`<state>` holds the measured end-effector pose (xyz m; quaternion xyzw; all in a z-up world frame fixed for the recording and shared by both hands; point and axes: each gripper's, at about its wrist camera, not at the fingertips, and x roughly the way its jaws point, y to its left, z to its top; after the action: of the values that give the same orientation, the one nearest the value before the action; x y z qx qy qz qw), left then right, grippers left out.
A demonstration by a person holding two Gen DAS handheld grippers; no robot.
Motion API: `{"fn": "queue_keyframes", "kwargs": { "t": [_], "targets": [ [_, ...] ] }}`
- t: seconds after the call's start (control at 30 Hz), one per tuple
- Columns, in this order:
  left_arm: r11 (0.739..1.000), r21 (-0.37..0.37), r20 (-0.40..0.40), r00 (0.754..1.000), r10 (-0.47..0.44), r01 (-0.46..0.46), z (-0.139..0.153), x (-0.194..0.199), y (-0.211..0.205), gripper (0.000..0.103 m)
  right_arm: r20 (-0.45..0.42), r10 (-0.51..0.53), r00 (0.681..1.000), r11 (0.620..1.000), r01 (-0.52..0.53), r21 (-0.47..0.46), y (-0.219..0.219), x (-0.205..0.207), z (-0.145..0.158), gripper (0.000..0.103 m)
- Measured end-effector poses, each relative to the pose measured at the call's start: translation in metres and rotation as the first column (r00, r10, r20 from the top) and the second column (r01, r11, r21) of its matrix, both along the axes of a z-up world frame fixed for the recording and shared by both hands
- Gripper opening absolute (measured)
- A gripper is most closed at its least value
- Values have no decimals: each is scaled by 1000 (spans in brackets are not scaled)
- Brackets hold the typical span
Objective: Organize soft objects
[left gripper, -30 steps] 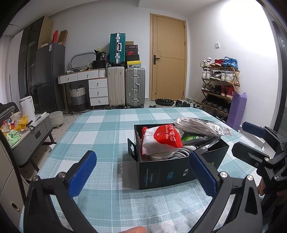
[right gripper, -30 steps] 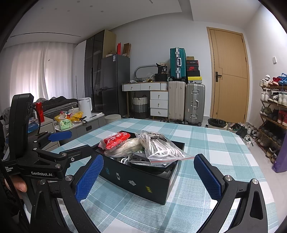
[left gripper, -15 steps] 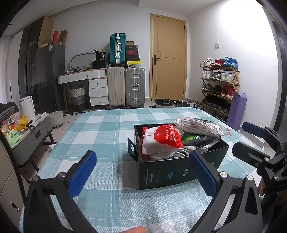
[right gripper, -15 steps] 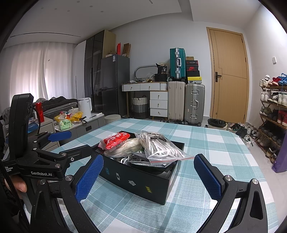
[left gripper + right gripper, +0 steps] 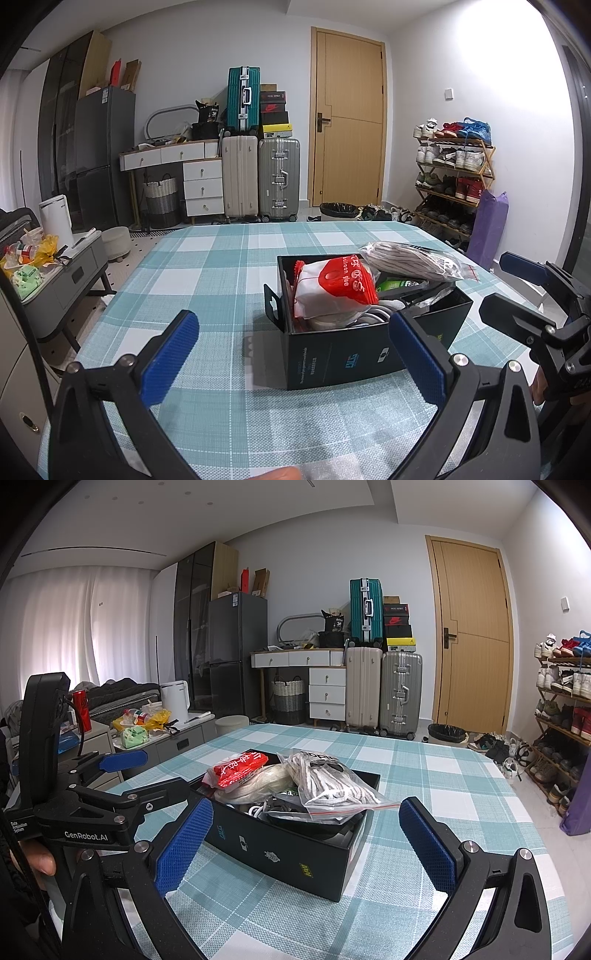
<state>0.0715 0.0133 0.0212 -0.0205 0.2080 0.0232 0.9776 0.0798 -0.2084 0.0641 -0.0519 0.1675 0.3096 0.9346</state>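
Observation:
A black box (image 5: 343, 354) (image 5: 280, 845) stands on the teal checked tablecloth (image 5: 207, 266), stuffed with soft things. On top lie a red and white packet (image 5: 332, 284) (image 5: 238, 768) and a clear zip bag of grey-white cord (image 5: 410, 258) (image 5: 328, 786); a green packet (image 5: 399, 285) and white cables sit beneath. My left gripper (image 5: 293, 360) is open and empty, just in front of the box's near side. My right gripper (image 5: 304, 843) is open and empty, at the box's other long side. Each gripper shows in the other's view (image 5: 524, 291) (image 5: 144, 771).
The table's edges fall off left (image 5: 85, 332) and right (image 5: 535, 812). A grey side cabinet (image 5: 66, 273) with clutter stands left of the table. Suitcases (image 5: 258, 177), drawers, a door and a shoe rack (image 5: 454, 177) line the far walls.

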Motion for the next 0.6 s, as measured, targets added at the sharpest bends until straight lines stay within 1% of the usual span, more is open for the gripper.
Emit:
{"fn": "queue_keyframes", "kwargs": {
  "t": [0.6],
  "targets": [
    [1000, -15, -1, 1000, 12, -12, 0, 0, 5, 103, -7, -1, 1000, 1000, 1, -4, 0, -1, 1, 103]
  ]
}}
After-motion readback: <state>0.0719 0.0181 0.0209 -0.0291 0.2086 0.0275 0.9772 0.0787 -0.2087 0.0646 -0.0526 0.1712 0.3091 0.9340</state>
